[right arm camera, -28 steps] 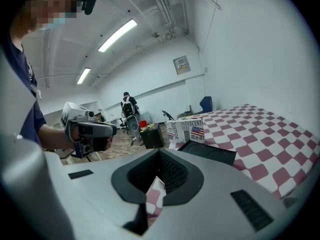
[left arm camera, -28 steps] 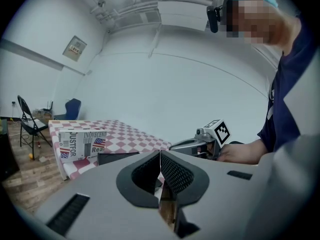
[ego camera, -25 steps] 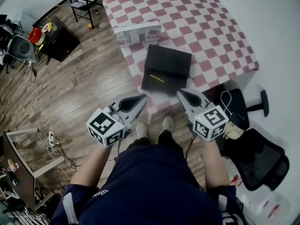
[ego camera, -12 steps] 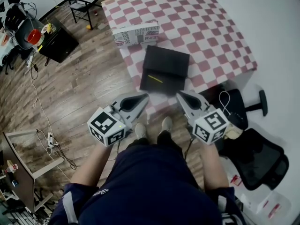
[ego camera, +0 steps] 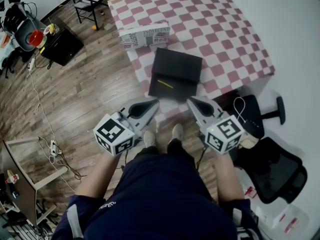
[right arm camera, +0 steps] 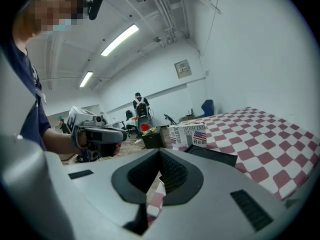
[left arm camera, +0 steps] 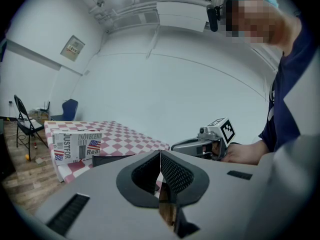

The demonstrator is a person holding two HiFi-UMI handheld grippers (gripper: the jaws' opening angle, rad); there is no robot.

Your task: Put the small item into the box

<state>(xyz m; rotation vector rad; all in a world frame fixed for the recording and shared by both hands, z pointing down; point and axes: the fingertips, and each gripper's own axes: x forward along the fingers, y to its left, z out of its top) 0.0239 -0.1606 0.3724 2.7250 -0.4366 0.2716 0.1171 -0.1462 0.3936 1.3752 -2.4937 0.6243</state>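
Note:
A flat black box lies at the near edge of the checked table, and a thin yellow item rests on its near part. Behind it stands a newspaper-print box. My left gripper and right gripper hover side by side just short of the table's edge, both pointing at the black box. Each is shut with nothing between its jaws. The left gripper view shows its shut jaws, the printed box and the right gripper. The right gripper view shows its shut jaws and the black box.
A black office chair stands at my right, close to the table corner. A folding chair and a low black cabinet stand on the wooden floor at the far left. Cables trail across the floor.
Both grippers have stayed nearly in place, still shut. The head view has shifted slightly, and a chair at the far left has moved further away.

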